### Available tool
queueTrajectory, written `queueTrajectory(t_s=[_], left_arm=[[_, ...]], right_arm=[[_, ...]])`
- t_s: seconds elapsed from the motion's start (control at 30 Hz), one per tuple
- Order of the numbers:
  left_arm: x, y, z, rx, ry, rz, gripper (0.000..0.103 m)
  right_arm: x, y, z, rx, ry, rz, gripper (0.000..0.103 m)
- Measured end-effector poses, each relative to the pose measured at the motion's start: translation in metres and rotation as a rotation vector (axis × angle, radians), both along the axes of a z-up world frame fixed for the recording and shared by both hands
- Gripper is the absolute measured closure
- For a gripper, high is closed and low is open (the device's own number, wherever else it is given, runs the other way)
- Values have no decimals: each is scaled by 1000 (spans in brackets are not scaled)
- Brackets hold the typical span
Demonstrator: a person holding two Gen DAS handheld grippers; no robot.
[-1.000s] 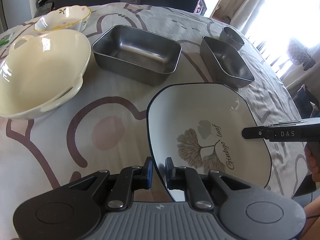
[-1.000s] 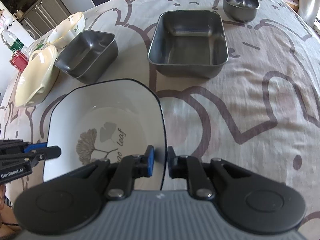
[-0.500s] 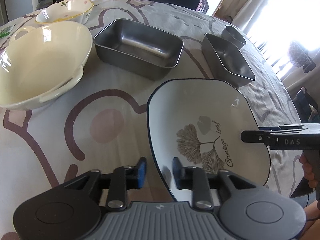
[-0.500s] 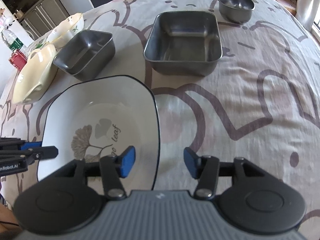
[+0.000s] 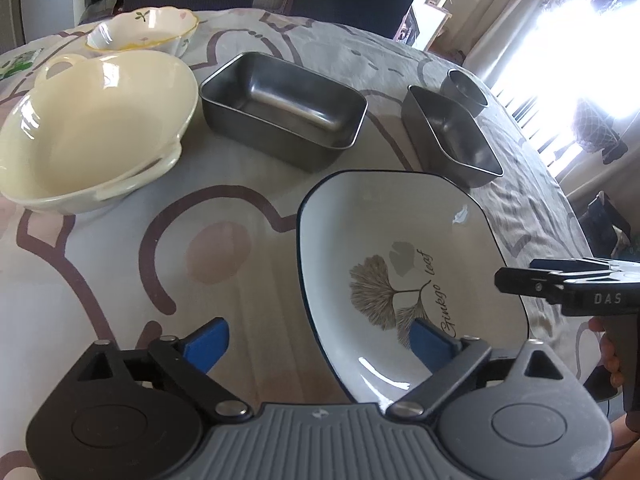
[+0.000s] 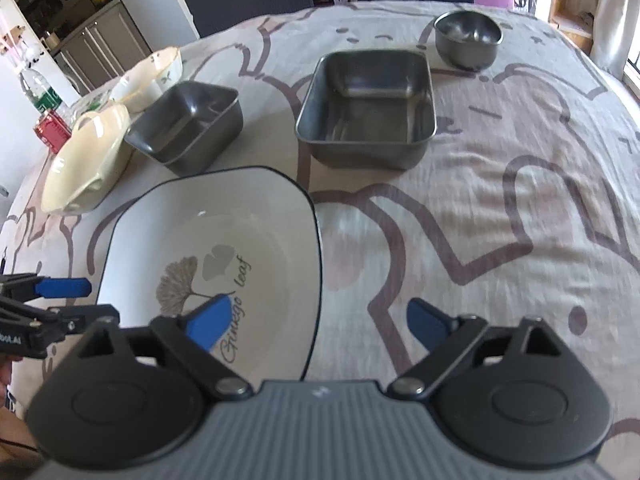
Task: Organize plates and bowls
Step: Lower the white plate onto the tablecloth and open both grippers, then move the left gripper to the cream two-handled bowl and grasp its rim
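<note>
Landmark: ginkgo plate, white with a dark rim, lying flat on the bench near its front edge.

Left wrist view, left to right. Cream bowl with handles sits far left of the plate and behind it, upright. Floral bowl sits just behind the cream bowl, further from the plate. Large steel tray is behind the plate's left corner, apart from it. Small steel tray is behind the plate's right corner, close to its rim. Round steel bowl is right behind the small tray, seemingly touching.

Left gripper is spread wide, holding nothing; one blue pad hangs over the bench left of the plate, the other over the plate's near left part, so the rim runs between the pads.

Right gripper is also wide and empty; its left pad hangs over the plate's right side, its right pad over bare cloth, straddling the right rim. Whether the pads touch the plate is unclear.
</note>
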State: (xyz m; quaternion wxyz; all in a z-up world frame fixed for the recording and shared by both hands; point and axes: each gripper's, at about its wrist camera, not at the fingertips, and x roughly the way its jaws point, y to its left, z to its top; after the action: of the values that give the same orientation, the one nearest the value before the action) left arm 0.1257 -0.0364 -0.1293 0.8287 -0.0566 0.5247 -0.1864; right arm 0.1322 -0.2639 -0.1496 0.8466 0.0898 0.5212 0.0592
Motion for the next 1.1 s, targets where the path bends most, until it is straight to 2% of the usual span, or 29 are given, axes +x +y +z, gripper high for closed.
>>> queueTrajectory(t_s=[0.07,0.3,0.7,0.9,1.1], left_arm=[[-2,3,3,-3,-11,2,4],[-6,23,16,-9,-77,44,0],[21,97,51,13,-191,268,0],[46,129,59,63,-231,358,0],[78,154,51,133,-213,428,0]], right_arm=[[-3,-1,3,0,-23,-8,0],[-5,-6,16,9,-92,-83,0],[24,35,38,53,-178,-69,0],[45,68,47,103,-216,-34,0],[68,104,49,175,-255,-9,0]])
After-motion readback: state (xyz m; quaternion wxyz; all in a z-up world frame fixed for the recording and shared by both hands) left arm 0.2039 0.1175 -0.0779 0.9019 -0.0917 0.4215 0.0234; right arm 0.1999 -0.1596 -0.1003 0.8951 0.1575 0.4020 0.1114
